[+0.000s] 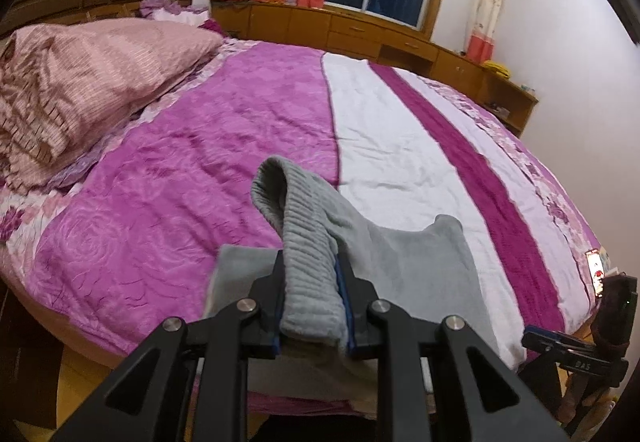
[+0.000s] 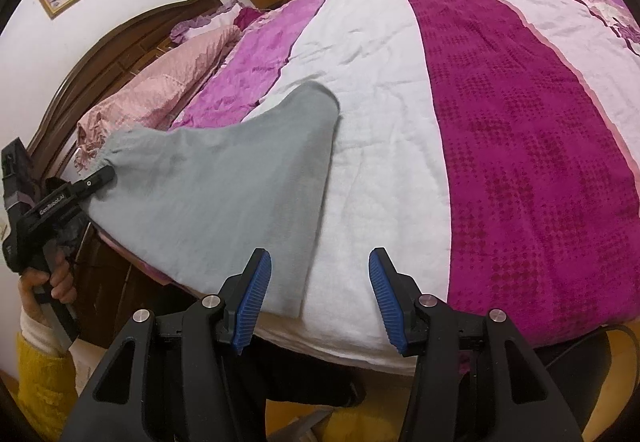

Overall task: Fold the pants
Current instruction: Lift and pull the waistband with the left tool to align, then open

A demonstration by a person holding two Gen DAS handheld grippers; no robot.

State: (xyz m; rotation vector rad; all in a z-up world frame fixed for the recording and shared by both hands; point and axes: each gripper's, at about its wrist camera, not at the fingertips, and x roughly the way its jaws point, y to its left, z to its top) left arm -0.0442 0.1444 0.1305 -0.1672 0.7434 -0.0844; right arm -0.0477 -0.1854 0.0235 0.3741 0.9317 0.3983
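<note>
My left gripper (image 1: 312, 282) is clenched on the ribbed waistband (image 1: 308, 262) of the grey pants (image 2: 224, 186), the elastic bunched thick between the blue pads and a loop of it standing up past the tips. My right gripper (image 2: 316, 290) is released, jaws apart with nothing between them, hovering over the near edge of the bed (image 2: 380, 146) just right of the cloth. From the right wrist view the pants lie on the white stripe of the quilt (image 2: 520, 130) at the near left, with one peak pointing far. I judge the fabric soft, light and fleecy: it will drape and sag, not slide much on the quilt. The waistband is the firmest hold; for the right side I would take the near hem corner, pinching both layers.
</note>
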